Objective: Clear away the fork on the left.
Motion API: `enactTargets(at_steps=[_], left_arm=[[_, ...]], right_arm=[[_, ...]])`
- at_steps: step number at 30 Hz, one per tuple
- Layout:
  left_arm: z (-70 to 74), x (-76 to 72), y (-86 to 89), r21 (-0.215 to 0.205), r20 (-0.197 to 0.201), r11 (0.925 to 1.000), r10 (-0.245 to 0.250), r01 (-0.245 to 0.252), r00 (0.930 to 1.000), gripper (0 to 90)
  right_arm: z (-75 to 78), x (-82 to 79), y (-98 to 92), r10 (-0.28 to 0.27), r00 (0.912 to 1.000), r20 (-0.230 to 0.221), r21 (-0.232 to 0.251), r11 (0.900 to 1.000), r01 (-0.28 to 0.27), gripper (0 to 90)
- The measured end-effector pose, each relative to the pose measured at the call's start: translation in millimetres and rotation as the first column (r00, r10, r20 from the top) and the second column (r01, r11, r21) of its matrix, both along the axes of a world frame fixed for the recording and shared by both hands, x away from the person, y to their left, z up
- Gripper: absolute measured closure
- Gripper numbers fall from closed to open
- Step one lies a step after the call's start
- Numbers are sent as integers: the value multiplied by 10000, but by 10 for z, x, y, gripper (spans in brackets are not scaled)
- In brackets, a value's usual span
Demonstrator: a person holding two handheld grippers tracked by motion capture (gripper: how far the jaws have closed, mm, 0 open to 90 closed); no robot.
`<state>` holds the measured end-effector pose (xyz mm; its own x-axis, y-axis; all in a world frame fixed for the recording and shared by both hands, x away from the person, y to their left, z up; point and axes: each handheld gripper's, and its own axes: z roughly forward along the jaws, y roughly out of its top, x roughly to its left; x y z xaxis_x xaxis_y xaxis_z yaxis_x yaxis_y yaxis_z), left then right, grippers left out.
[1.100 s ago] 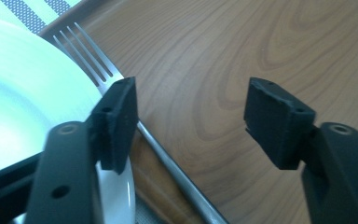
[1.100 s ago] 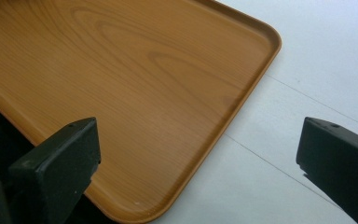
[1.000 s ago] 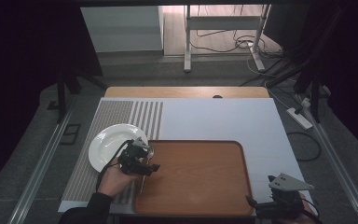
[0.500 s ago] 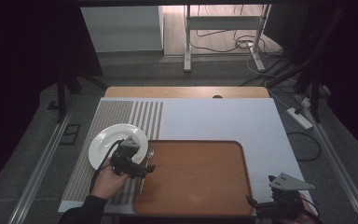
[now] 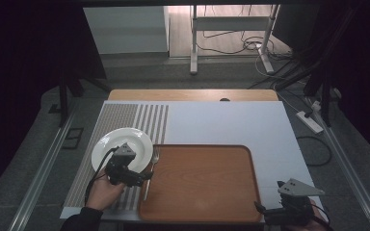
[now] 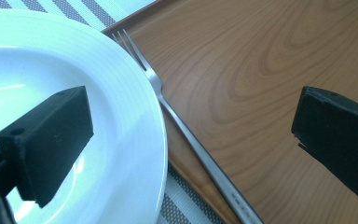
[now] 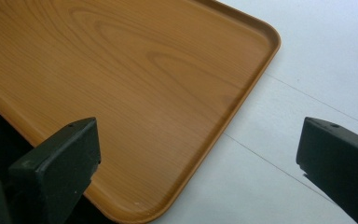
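A white plate (image 5: 120, 144) lies on the striped mat at the table's left. Between the plate and the wooden tray (image 5: 202, 183) rests a silver fork (image 5: 149, 173), its tines pointing away from me. My left gripper (image 5: 142, 177) is open over the plate's near right edge, jaws spread wide across the plate rim (image 6: 140, 130) and the fork (image 6: 186, 135). Nothing is between them. At the tray's near right corner my right gripper (image 5: 270, 211) stands open, looking over the tray's corner (image 7: 242, 93).
The white tabletop (image 5: 231, 122) stretches behind and to the right of the tray. A striped mat (image 5: 125, 118) covers the left part. Beyond the table are a desk frame (image 5: 231, 29), floor cables and a power strip (image 5: 309, 121).
My left gripper has drifted a little left and back toward me, from the tray's left edge to the plate's rim. The right gripper has stayed put.
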<state>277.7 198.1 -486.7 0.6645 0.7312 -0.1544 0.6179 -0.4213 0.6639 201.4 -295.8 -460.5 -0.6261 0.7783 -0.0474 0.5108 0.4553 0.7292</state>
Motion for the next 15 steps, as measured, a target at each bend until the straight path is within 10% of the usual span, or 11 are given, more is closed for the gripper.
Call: enactTargets(at_steps=[15], left_arm=[[34, -264, 231, -241, 352, 9983, 531, -523, 9980, 0]], right_arm=[[1, -1, 5, -44, 10000, -3, -48, 10000, 44, 1]])
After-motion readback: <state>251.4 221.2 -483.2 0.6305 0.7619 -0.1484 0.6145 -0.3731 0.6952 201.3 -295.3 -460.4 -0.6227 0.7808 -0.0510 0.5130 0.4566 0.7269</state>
